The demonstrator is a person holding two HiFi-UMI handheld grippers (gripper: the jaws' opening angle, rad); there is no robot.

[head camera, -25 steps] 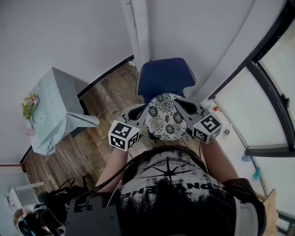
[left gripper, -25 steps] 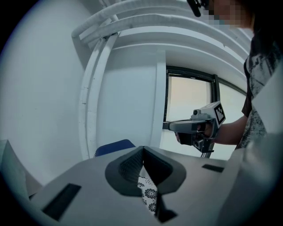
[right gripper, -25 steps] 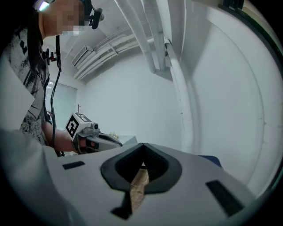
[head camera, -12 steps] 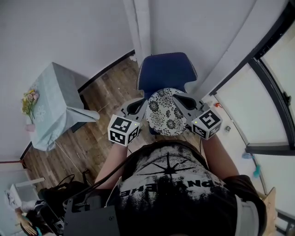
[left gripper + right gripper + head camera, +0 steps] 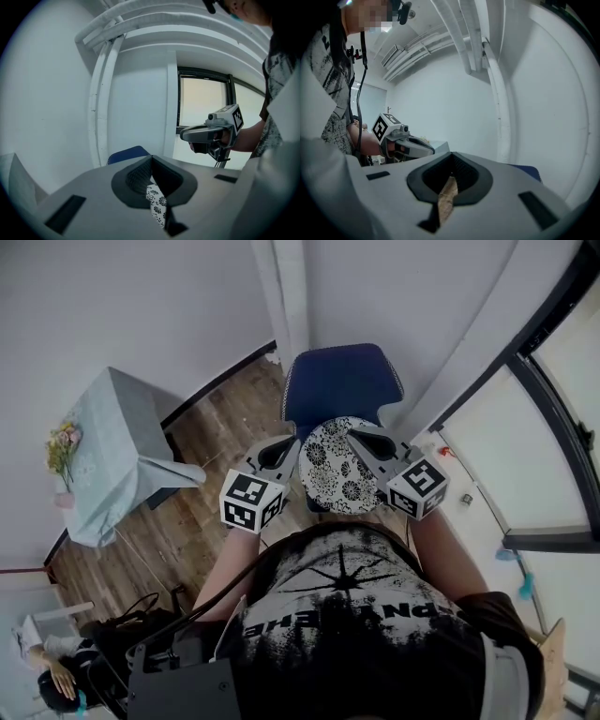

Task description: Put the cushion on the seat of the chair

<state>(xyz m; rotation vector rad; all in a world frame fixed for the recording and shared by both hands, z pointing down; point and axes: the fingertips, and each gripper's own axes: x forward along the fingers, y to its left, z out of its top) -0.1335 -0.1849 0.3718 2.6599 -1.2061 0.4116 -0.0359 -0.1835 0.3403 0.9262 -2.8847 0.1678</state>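
Observation:
A round cushion [image 5: 342, 465] with a black-and-white flower print hangs in the air in front of the blue chair [image 5: 342, 390], above its seat's front edge. My left gripper [image 5: 289, 454] is shut on the cushion's left rim and my right gripper [image 5: 361, 442] on its right rim. In the left gripper view the patterned edge [image 5: 157, 208] is pinched between the closed jaws, with the chair [image 5: 129, 153] behind and the right gripper [image 5: 206, 136] across. In the right gripper view a tan strip of the cushion [image 5: 447, 199] sits in the closed jaws, and the left gripper [image 5: 408, 143] is opposite.
A small table with a pale green cloth [image 5: 117, 451] and flowers [image 5: 61, 451] stands to the left on the wood floor. A white pillar [image 5: 286, 296] rises behind the chair. A dark-framed window [image 5: 544, 427] runs along the right. Bags [image 5: 122, 643] lie at lower left.
Both grippers keep their hold on the cushion in front of the chair. Only the head view has shifted a little.

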